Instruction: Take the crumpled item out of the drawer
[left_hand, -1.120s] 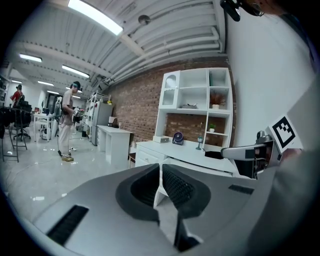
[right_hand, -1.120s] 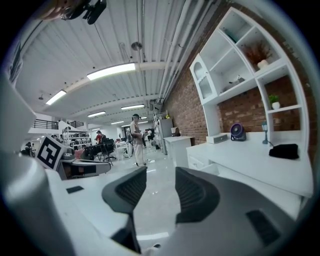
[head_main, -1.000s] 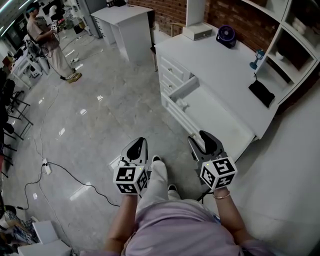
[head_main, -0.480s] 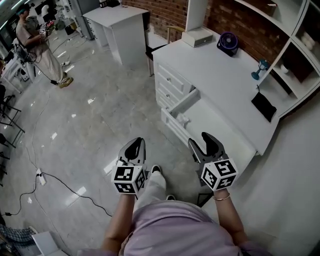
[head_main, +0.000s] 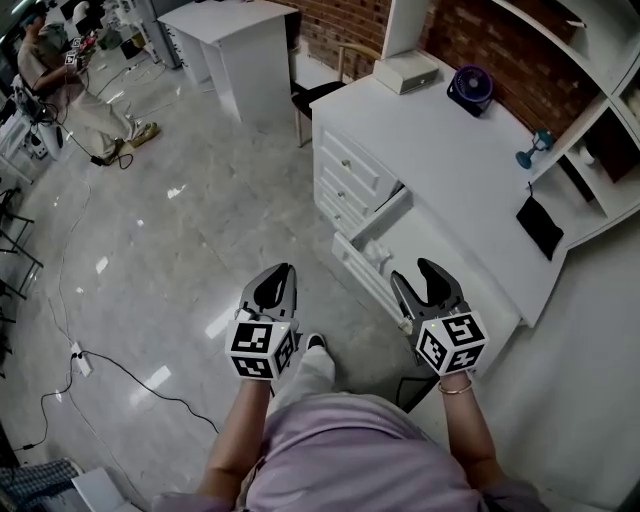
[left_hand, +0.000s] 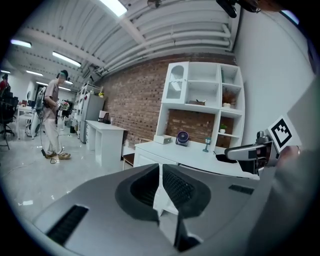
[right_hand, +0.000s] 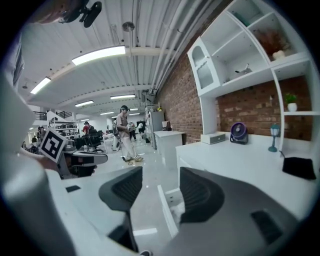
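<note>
A white desk (head_main: 440, 150) has one drawer (head_main: 383, 213) pulled out toward the floor. A small, white, lumpy item (head_main: 377, 253) shows at that drawer; in the right gripper view it is the crumpled item (right_hand: 177, 199) lying inside the open drawer (right_hand: 165, 210). My right gripper (head_main: 414, 276) hovers just short of the drawer, open, with nothing between its jaws (right_hand: 160, 180). My left gripper (head_main: 281, 270) hangs over the floor to the left of the desk, its jaws (left_hand: 160, 167) shut and empty.
On the desk stand a white box (head_main: 405, 70), a dark fan (head_main: 470, 86), a blue lamp (head_main: 538, 150) and a black pouch (head_main: 540, 226). A chair (head_main: 315, 92) and a white table (head_main: 225, 35) lie beyond. A person (head_main: 45, 75) stands far left. A cable (head_main: 110, 360) crosses the floor.
The view has drifted, so the desk now sits lower and further right in the picture. Both grippers have come a little forward, the right one nearer the open drawer.
</note>
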